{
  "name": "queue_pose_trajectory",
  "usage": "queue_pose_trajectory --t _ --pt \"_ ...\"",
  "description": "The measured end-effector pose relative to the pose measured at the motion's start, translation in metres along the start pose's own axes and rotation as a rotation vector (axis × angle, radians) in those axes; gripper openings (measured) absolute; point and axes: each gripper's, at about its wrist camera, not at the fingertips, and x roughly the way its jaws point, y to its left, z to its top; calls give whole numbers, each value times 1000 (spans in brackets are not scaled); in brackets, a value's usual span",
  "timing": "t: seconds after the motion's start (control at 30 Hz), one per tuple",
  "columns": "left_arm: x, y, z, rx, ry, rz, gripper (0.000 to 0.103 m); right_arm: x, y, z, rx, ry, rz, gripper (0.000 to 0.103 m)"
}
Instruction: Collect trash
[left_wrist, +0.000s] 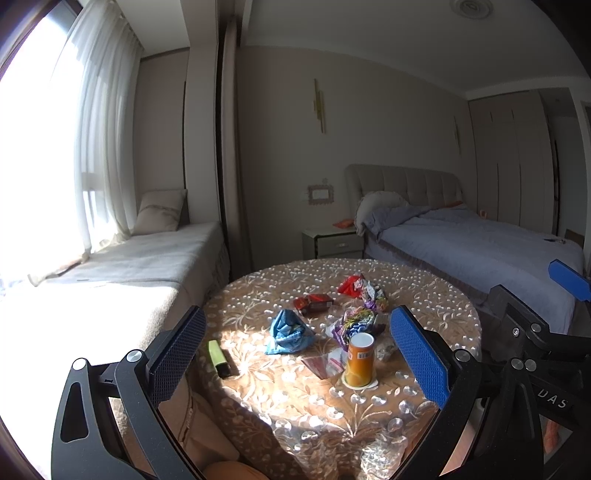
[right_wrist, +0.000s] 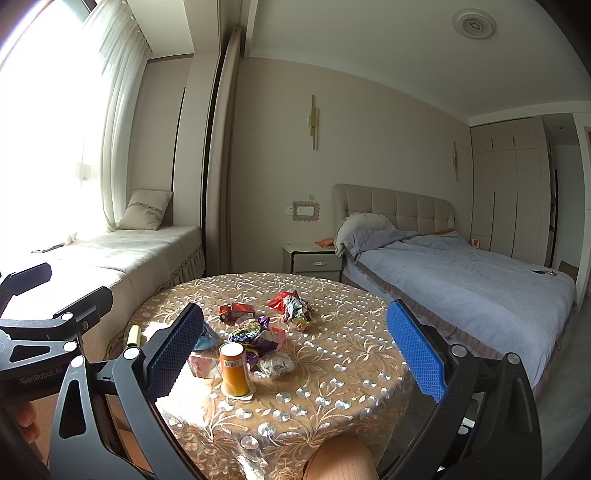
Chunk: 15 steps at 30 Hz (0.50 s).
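Two hand-held grippers hang above a round tabletop (left_wrist: 424, 291), both spread wide with nothing between their blue pads. In the left wrist view, going from left to right, the left hand-held gripper (left_wrist: 295, 350) frames a yellow-green highlighter (left_wrist: 218, 358) at lower left, then a crumpled blue wrapper (left_wrist: 288, 332), a red packet (left_wrist: 314, 303) behind it, a heap of shiny crumpled wrappers (left_wrist: 360, 317) at centre, and an upright orange can (left_wrist: 360, 360) in front of that heap. The right hand-held gripper (right_wrist: 295, 350) hangs over the same table, the can (right_wrist: 234, 369) left of centre. A bed (left_wrist: 480, 251) fills the right side.
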Motion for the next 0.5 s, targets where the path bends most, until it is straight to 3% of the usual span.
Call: queue_pose_trajectory --t 0.5 --pt "0 -1 0 5 1 7 98 0 0 -1 0 2 -2 99"
